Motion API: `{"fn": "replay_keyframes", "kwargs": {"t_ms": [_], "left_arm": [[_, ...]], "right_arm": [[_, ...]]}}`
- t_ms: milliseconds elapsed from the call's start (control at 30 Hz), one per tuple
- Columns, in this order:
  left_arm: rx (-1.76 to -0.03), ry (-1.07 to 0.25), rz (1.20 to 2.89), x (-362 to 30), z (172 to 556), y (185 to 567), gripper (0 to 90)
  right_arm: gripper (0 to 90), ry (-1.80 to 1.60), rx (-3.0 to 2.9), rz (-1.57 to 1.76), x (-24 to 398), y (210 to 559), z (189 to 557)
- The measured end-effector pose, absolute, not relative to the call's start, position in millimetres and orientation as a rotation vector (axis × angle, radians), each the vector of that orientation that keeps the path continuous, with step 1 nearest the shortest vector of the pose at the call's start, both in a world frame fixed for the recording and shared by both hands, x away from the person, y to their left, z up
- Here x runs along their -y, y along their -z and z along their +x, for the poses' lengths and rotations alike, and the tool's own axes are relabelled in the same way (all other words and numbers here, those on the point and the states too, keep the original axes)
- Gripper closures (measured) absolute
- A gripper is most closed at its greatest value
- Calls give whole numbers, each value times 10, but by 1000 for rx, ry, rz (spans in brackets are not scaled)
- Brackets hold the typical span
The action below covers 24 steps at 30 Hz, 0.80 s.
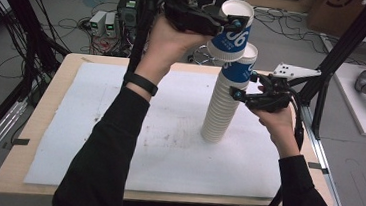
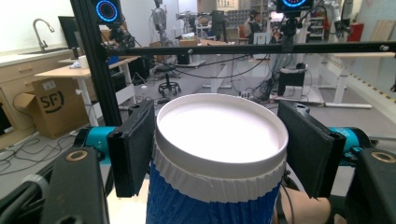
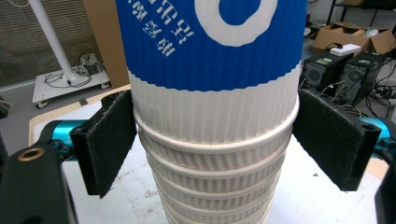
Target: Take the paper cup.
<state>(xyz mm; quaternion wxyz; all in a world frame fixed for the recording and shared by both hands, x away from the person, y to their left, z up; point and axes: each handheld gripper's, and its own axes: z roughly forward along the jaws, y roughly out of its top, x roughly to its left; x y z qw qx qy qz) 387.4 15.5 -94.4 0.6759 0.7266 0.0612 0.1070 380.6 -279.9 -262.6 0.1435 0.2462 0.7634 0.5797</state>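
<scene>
A tall stack of cups (image 1: 221, 106), white ribbed paper with blue bands, is seen standing upright on the white mat (image 1: 116, 152) that covers most of the table (image 1: 27, 134). The stack is placed right of the table's middle, nearer the right edge than the left, and well back from the near edge.

A single cup (image 1: 233, 29) of the same kind is held above the top of the stack, tilted, its open mouth turned up and toward the far edge. Its base is seen just at the rim of the topmost stacked cup; whether the two touch cannot be told.

The left gripper (image 1: 213, 20) is raised over the far part of the table. In the left gripper view the black pads are seen pressed against the single cup (image 2: 219, 154) on both sides just below its rolled rim, so the jaws are recorded as closed on that cup.

The right gripper (image 1: 245, 88) is held level at the right side of the stack, at its upper part. In the right gripper view the stack (image 3: 215, 140) stands between the two pads; the left pad lies against the ribbed wall and the right pad meets a protruding rim. The jaws are recorded as clamped on the stack.
</scene>
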Motion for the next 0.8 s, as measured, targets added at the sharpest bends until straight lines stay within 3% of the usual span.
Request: {"fn": "replay_keyframes", "kwargs": {"t_ms": [800], "left_arm": [[-201, -284, 1716, -815, 3537, 1407, 301]], "right_arm": [[147, -1658, -2194, 723, 2790, 2623, 3793]]}}
